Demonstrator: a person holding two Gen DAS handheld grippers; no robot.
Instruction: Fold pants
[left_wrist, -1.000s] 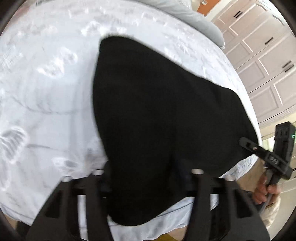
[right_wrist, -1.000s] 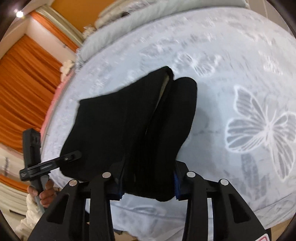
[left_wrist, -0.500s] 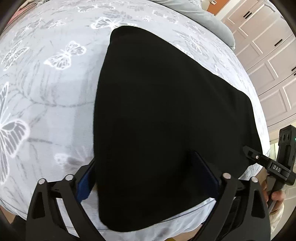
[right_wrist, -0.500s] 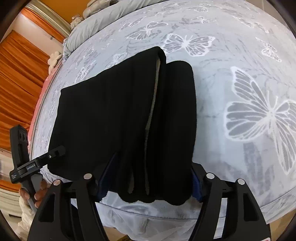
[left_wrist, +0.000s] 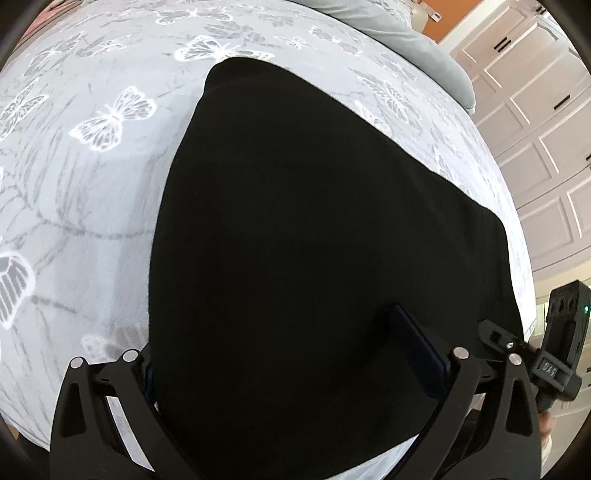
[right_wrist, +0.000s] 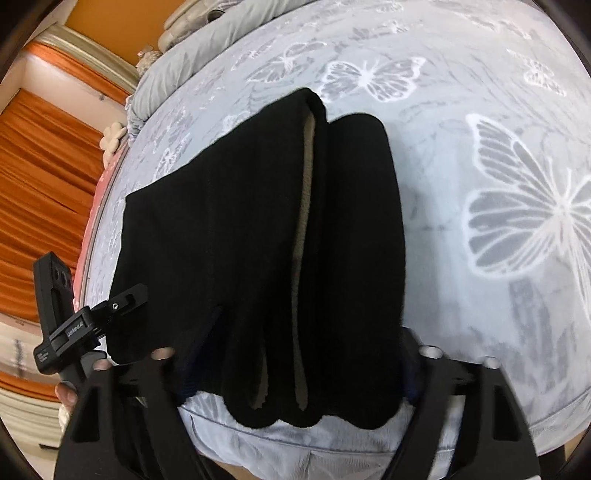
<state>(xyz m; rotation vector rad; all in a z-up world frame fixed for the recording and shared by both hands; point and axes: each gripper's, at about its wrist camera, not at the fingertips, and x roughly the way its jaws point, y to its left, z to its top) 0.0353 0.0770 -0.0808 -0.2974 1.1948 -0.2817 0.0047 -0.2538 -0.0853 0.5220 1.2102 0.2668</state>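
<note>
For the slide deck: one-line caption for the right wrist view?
Right gripper, jaws open, straddling the near end of folded black pants on a butterfly-print bedspread; left gripper at their left edge.

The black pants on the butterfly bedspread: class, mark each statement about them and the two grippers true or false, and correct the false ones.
1. The black pants lie on a bedspread printed with butterflies. True.
2. The pants are spread out in a single layer. False: they are folded, with stacked layers showing at the near edge in the right wrist view.
3. The left gripper has its fingers spread wide on either side of the pants. True.
4. The right gripper is clamped shut on the fabric. False: its fingers stand apart.
5. The curtains are blue. False: they are orange.
</note>
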